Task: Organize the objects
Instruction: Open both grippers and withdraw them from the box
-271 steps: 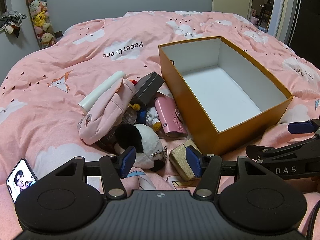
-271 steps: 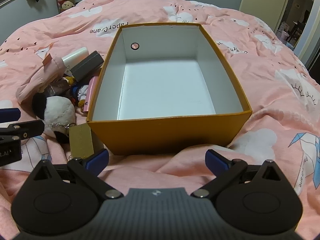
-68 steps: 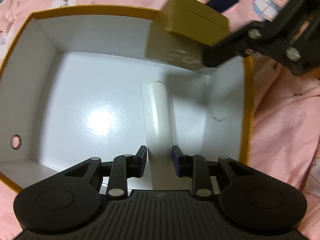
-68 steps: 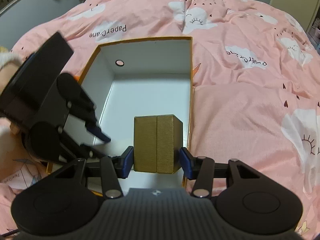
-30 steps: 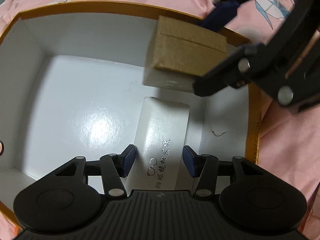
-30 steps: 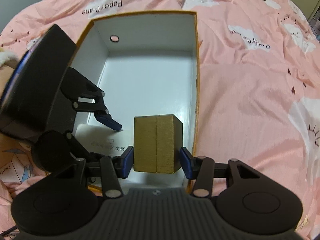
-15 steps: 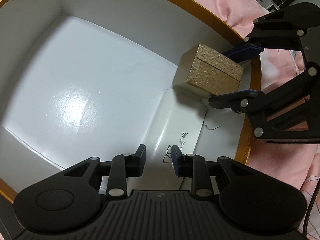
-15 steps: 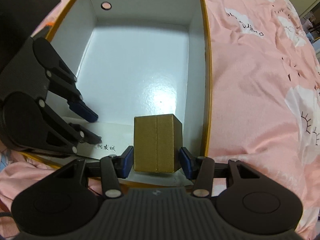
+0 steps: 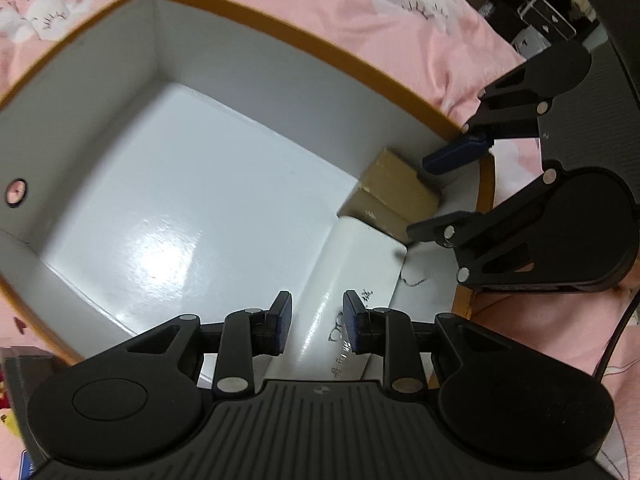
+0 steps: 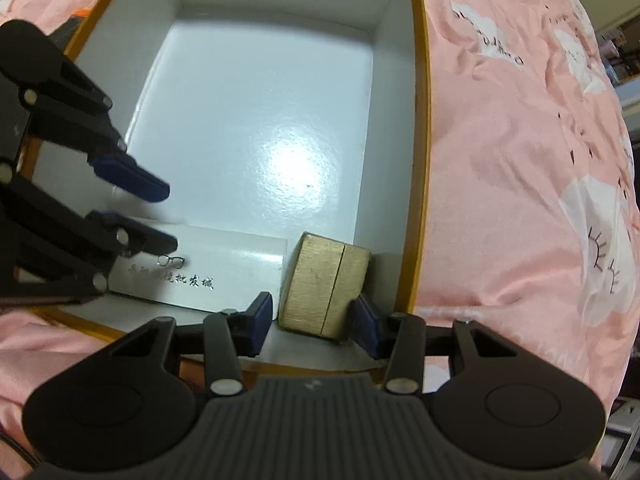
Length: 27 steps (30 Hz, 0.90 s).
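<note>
The left gripper [image 9: 316, 326] points steeply down into the orange box [image 9: 308, 40]. Its jaws have narrowed and now stand partly open above the white glasses case [image 9: 352, 264], with nothing clamped between the blue pads. The case lies flat on the box's white floor along the near wall, its silver lettering and a small glasses logo facing up.

The right gripper [image 10: 314, 322] also points steeply down, over the box's near right corner. Its jaws straddle the gold gift box [image 10: 324, 284], which rests slightly turned on the floor in that corner. The right pad [image 10: 366, 334] sits at the gift box's edge, while a narrow gap shows at the left pad, so the grip looks slack. One end of the glasses case lies just beside the gift box.

The box sits on a pink duvet [image 10: 520, 160] printed with white clouds and eyelashes.
</note>
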Each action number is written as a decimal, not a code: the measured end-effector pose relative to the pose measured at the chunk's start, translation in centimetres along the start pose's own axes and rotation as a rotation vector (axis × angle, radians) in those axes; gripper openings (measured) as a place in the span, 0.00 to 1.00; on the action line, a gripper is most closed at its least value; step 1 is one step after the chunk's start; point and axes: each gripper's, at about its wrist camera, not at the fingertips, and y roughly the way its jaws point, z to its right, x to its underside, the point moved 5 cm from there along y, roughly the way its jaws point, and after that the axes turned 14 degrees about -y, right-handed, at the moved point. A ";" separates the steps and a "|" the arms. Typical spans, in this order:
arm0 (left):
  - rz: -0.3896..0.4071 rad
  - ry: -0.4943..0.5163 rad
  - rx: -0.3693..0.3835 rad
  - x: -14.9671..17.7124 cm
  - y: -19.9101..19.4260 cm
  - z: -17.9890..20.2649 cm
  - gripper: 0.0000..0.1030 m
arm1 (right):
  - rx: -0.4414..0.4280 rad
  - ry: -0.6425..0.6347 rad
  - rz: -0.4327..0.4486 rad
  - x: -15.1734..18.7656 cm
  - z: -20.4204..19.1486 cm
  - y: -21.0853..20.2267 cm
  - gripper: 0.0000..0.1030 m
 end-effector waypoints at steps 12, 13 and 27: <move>0.149 -0.101 -0.042 -1.1 -2.9 -0.8 0.30 | -0.067 -0.085 0.170 -2.0 0.7 0.4 0.15; 0.157 -0.107 -0.048 -1.1 -3.4 -0.9 0.30 | -0.071 -0.077 0.161 -1.8 0.8 0.7 0.14; 0.334 -0.286 -0.187 1.2 -13.3 -2.7 0.30 | -0.220 0.061 0.330 0.4 0.9 -2.2 0.05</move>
